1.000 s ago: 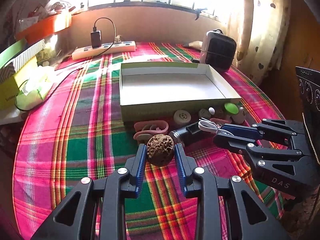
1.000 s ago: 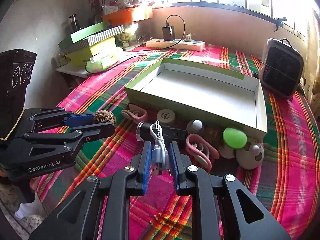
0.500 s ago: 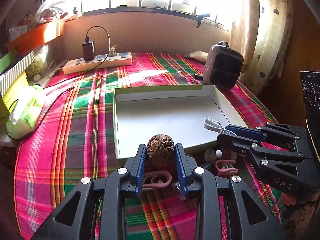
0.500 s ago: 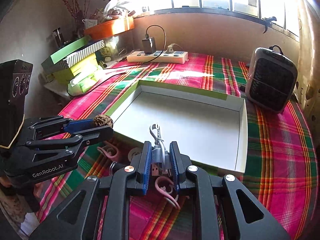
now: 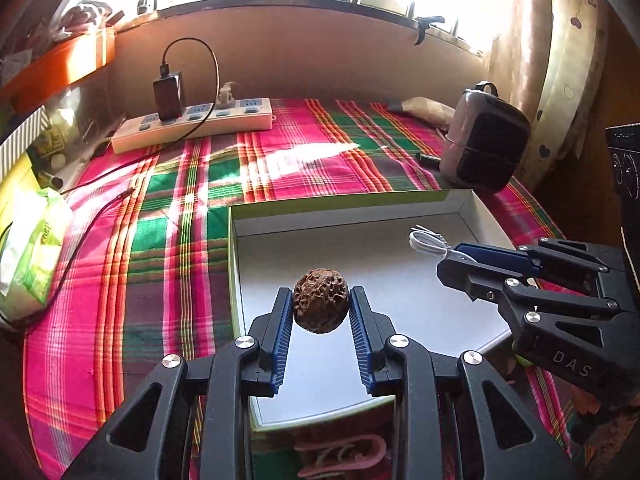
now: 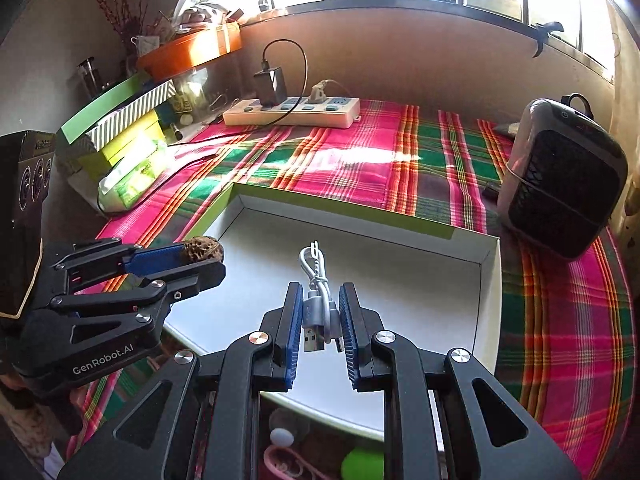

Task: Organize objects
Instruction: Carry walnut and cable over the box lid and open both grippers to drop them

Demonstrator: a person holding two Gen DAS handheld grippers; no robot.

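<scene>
Between my left claw's point(image 5: 320, 312) blue pads sits a brown wrinkled walnut point(image 5: 320, 306), pinched firmly above the white floor of the open green-edged box point(image 5: 360, 211). My right claw point(image 6: 319, 320) clamps a coiled white USB cable point(image 6: 318, 300) above that box, on the plaid tablecloth point(image 5: 168, 208).

Brown pitted walnut point(image 5: 320, 306), white cable point(image 6: 318, 296), white-lined green box point(image 6: 344, 208), pink-green plaid tablecloth point(image 5: 160, 248).

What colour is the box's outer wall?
Lime green outside, white inside; the box shows this best in the right wrist view.
</scene>
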